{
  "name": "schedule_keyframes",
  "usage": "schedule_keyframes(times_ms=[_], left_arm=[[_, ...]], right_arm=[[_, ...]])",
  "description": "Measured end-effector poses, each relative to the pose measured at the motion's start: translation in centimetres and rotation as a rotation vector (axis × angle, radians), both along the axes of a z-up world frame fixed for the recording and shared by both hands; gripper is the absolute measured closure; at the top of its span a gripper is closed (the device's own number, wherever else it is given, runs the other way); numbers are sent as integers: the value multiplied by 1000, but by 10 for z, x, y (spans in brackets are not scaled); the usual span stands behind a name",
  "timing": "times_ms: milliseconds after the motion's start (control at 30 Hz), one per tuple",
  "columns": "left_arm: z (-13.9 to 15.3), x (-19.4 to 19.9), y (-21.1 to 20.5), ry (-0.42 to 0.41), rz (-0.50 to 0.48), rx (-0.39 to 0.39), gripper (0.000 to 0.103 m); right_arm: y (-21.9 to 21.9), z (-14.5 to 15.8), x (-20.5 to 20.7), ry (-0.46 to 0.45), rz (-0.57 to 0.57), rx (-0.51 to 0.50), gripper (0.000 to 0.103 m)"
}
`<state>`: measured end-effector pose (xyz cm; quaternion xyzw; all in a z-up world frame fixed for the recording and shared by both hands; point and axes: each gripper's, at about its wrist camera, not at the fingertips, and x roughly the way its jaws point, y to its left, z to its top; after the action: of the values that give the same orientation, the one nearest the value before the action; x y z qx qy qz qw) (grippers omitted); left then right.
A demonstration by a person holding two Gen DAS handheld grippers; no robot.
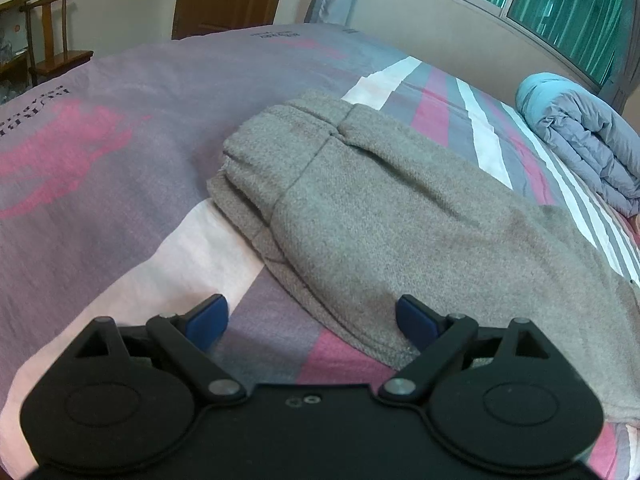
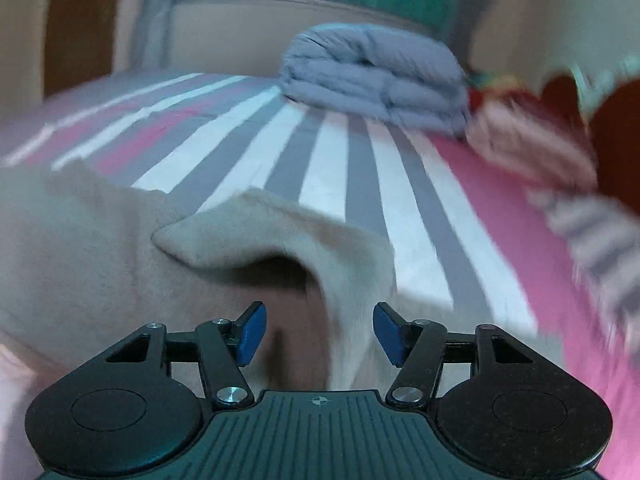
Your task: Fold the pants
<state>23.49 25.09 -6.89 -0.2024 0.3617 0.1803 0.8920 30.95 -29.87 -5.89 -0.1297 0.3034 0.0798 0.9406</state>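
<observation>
The pants [image 1: 360, 208] are stretched away from the gaping left claw [image 1: 312, 320], nearer than the empty, parted right claw [image 2: 319, 334].

Grey-brown knitted-fleece pants [image 1: 384, 216]: matt, nubbly cloth with stitched seams. Striped pink, grey and white bed cover [image 1: 120, 152]: smooth, flat woven cloth. Folded blue-grey quilt [image 2: 372, 80]: soft, puffy padded cloth. Left tool [image 1: 312, 320] and right tool [image 2: 319, 332]: matt black plastic arms, bright metal pivot rivets, blue matt pads. Brown wooden chair [image 1: 52, 40]: polished, slightly glossy.
</observation>
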Motion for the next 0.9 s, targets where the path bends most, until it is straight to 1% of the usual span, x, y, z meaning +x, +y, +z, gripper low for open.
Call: schedule_keyframes(times_ms=[67, 100, 133, 167, 200, 233, 300, 333, 367, 400, 433, 467, 500, 533, 567, 600, 667, 733, 800, 867, 900], left_arm=[[1, 0, 0, 4, -3, -3, 17], [1, 1, 1, 5, -4, -5, 17], [1, 1, 1, 6, -6, -7, 17], [1, 0, 2, 4, -8, -9, 17], [1, 0, 2, 2, -9, -10, 17], [1, -1, 2, -1, -11, -9, 17], [0, -3, 2, -8, -14, -7, 17], [-1, -3, 2, -11, -15, -5, 17], [-1, -4, 1, -12, -14, -3, 17], [-1, -4, 1, -12, -15, -2, 17], [-1, -3, 0, -9, -16, 0, 16], [-1, -3, 0, -7, -17, 1, 16], [-1, -2, 0, -4, -18, 1, 16], [0, -2, 0, -2, -19, 0, 16], [0, -1, 1, 1, -22, -1, 16], [0, -1, 1, 2, -25, -3, 16], [0, -1, 1, 1, -27, -3, 16], [0, -1, 1, -2, -25, -1, 16], [0, -1, 0, -5, -23, -1, 16], [-1, -1, 1, -5, -23, -2, 16], [-1, -1, 1, -4, -23, -1, 16]], right_arm=[[6, -1, 7, -34, 27, -57, 43], [8, -1, 9, -55, 45, -60, 45], [7, -4, 10, -66, 60, -58, 66], [5, -6, 13, -58, 74, -33, 97], [-3, -3, 15, -43, 70, 25, 100], [-16, 2, 14, -42, 49, 109, 100], [-52, 15, 4, -76, -75, 296, 100], [-79, 18, -6, -97, -157, 425, 100], [-112, 17, -21, -120, -269, 592, 100], [-142, 10, -37, -134, -387, 735, 100], [-170, -6, -50, -115, -499, 876, 100], [-194, -31, -61, -65, -598, 1021, 100], [-208, -55, -64, 6, -652, 1110, 100], [-213, -75, -66, 63, -682, 1148, 100], [-215, -87, -66, 91, -678, 1161, 100], [-214, -94, -69, 78, -656, 1174, 100], [-216, -98, -70, 58, -645, 1190, 100], [-215, -97, -67, 55, -641, 1168, 99], [-215, -90, -61, 43, -633, 1103, 96], [-220, -79, -58, 14, -653, 1022, 86], [-226, -71, -63, -13, -678, 987, 84]])
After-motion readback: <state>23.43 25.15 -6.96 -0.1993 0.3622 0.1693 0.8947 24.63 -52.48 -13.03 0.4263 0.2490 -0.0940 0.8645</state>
